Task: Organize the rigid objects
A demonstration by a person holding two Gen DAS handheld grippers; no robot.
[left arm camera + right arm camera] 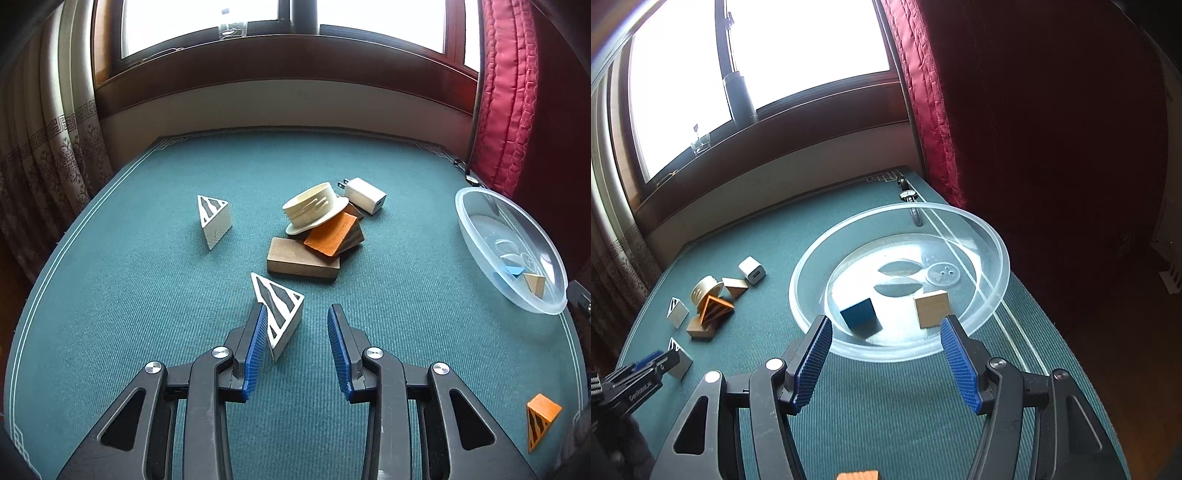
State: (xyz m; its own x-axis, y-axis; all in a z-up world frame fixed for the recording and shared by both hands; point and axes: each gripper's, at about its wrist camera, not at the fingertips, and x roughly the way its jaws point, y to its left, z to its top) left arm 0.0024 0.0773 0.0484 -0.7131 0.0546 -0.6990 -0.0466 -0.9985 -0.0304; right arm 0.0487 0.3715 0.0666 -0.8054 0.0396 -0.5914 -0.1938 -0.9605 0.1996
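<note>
Your left tool (297,321) gapes around the striped wedge (279,314), ungripped; clench it, then carry it to the bowl (812,258); right tool (886,332) hovers released there.

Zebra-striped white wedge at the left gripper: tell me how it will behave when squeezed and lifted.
The zebra-striped wedge looks like painted wood, so probably stiff and light. Its faces slant, so it may twist or squirt out between the open left gripper pads. It sits flat on the green mat and should not roll.
</note>
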